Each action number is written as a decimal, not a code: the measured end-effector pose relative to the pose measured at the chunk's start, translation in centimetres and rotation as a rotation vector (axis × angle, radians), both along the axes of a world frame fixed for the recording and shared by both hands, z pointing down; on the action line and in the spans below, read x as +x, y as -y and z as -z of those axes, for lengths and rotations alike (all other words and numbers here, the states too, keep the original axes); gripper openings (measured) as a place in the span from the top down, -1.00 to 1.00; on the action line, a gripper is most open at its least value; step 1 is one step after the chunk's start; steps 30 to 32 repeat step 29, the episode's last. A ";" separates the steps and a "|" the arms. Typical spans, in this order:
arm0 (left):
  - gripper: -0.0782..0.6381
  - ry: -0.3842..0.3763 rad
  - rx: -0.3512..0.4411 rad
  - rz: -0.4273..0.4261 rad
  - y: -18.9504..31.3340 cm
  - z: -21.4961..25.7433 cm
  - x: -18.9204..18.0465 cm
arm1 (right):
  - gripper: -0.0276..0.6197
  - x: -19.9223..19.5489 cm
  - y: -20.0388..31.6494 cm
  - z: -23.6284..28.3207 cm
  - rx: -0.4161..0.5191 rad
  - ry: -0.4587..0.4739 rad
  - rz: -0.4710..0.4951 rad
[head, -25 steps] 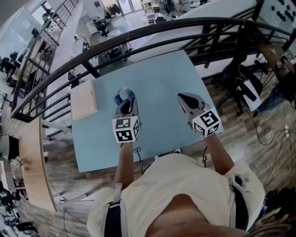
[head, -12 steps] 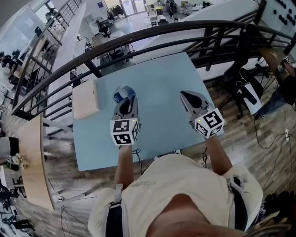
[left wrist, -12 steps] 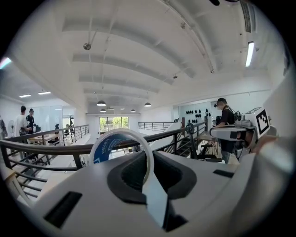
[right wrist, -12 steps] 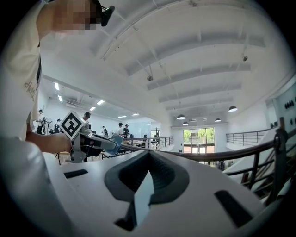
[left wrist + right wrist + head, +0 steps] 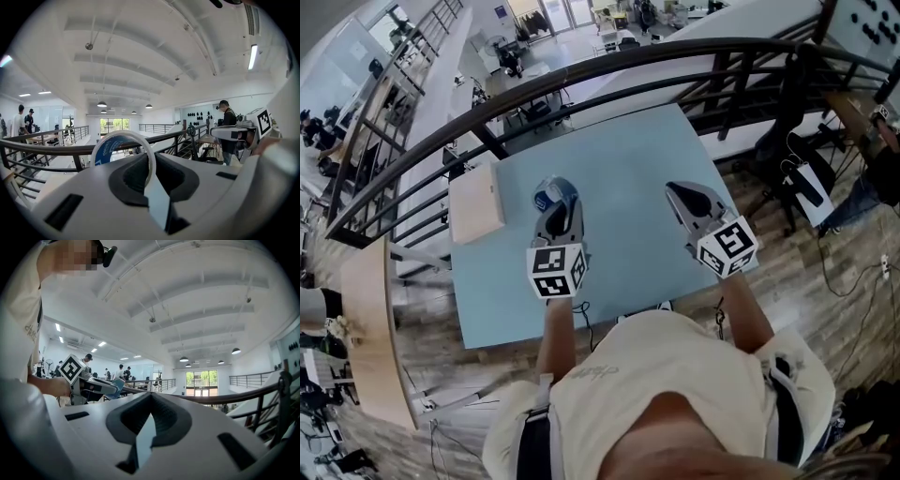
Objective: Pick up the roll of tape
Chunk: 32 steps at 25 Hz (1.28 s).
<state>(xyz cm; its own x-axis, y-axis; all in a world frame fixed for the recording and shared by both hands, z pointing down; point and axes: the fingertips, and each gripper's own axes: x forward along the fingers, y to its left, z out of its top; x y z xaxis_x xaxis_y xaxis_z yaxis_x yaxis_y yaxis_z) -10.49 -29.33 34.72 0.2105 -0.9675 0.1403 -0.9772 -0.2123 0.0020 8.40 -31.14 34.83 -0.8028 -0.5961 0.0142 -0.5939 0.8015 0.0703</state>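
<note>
Blue table [image 5: 628,159], just one, easily the biggest thing around. One wooden box [image 5: 476,202] parked at its left edge. Two grippers over the tabletop, well apart from each other. Left gripper [image 5: 551,194] clamped narrow on the tape's band [image 5: 150,173]. Right gripper [image 5: 675,193] pinched shut with nothing in it [image 5: 149,404]. One tape [image 5: 123,149] only, white ring with a blue inside, standing upright at the left gripper's tip over the table's left-middle [image 5: 546,196] and poking out past the jaws. Hole facing sideways, so axis roughly level, running jaw to jaw.
</note>
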 end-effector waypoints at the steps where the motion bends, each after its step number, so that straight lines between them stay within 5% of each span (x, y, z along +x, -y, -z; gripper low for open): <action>1: 0.63 0.000 0.000 -0.002 0.0 -0.1 0.0 | 0.90 -0.1 0.0 -0.1 0.000 -0.003 0.002; 32: 0.63 0.005 -0.010 -0.005 -1.9 -1.1 -0.2 | 0.90 -1.6 -1.2 -1.2 0.001 -0.042 0.038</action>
